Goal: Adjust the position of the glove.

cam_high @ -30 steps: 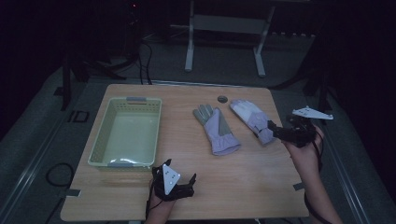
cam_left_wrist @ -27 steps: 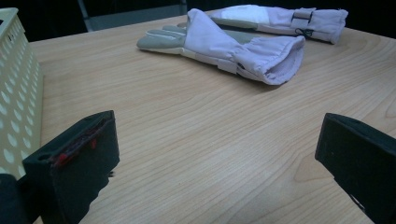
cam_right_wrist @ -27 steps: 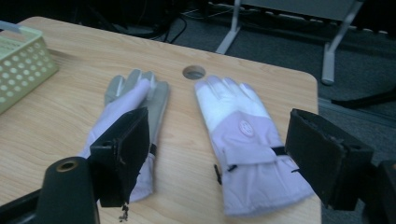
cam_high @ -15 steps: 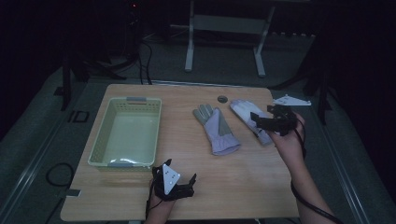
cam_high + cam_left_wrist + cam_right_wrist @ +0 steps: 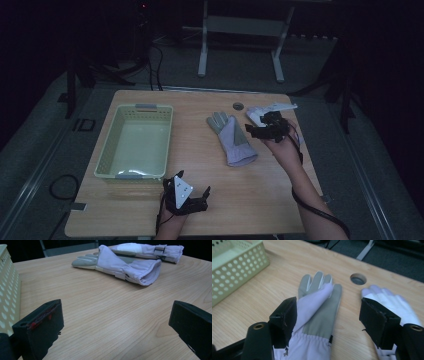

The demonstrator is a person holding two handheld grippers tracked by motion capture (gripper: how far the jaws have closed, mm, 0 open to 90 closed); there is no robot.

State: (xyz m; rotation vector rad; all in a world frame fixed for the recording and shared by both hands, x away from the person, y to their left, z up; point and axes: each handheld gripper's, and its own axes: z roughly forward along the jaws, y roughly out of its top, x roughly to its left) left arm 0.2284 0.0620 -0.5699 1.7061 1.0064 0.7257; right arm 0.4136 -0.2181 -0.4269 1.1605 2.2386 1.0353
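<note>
Here, two lilac gloves with grey palms lie near the worktop's far right corner. The nearer glove [image 5: 233, 138] is flat, its lilac back partly folded over the palm, cuff toward the front edge. The second glove [image 5: 256, 114] lies just beside it. Right gripper [image 5: 266, 129] hovers over them, jaws wide apart, the nearer glove between them. Left gripper [image 5: 188, 199], also spread wide, sits at the front edge beside the basket [image 5: 106, 158].

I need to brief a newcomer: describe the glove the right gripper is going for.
On the wooden table, right of the green basket, lie two lilac gloves. It is the nearer-to-centre glove, palm grey, one flap folded over, unlike the white-backed glove beside it.
</note>
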